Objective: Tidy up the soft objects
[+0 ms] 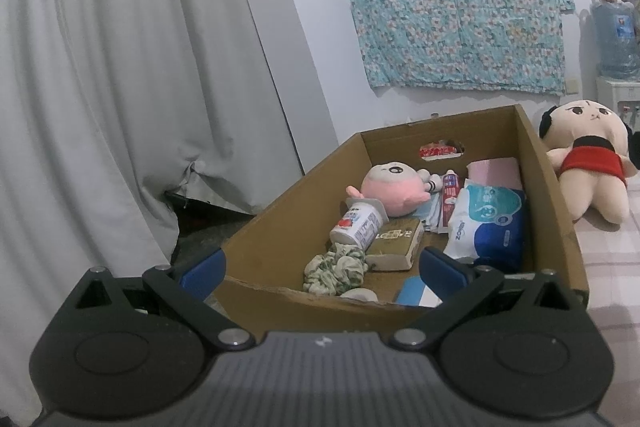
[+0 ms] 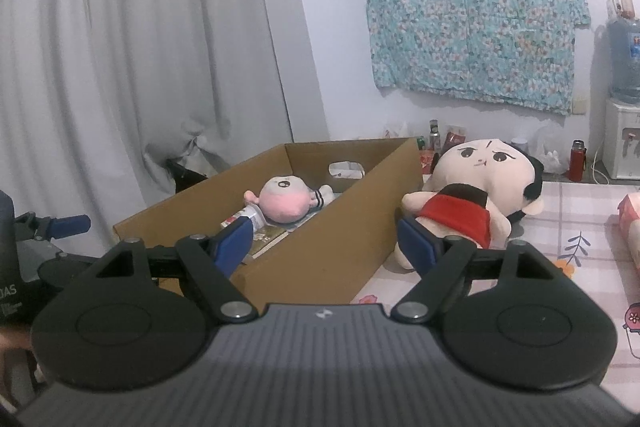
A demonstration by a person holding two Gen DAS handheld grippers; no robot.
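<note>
A long cardboard box (image 1: 276,211) (image 2: 320,251) lies on the bed. Inside it are a small pink plush (image 1: 394,189) (image 2: 286,201), a green patterned scrunchie (image 1: 336,269), a tissue pack (image 1: 490,223), a toothpaste tube (image 1: 449,195), a yogurt bottle (image 1: 358,225) and a small carton (image 1: 396,243). A large doll in a red top (image 1: 588,163) (image 2: 468,203) lies outside, against the box's right wall. My left gripper (image 1: 322,273) is open at the box's near end, nothing between its fingers. My right gripper (image 2: 326,247) is open, straddling the box's near right corner; its right finger (image 2: 418,247) sits just in front of the doll.
Grey curtains (image 1: 120,87) hang on the left, a floral cloth (image 2: 472,7) on the wall. A water dispenser (image 2: 622,107), a red flask (image 2: 576,161) and bottles stand at the back right. A pink object (image 2: 630,227) lies on the patterned bedsheet (image 2: 576,259).
</note>
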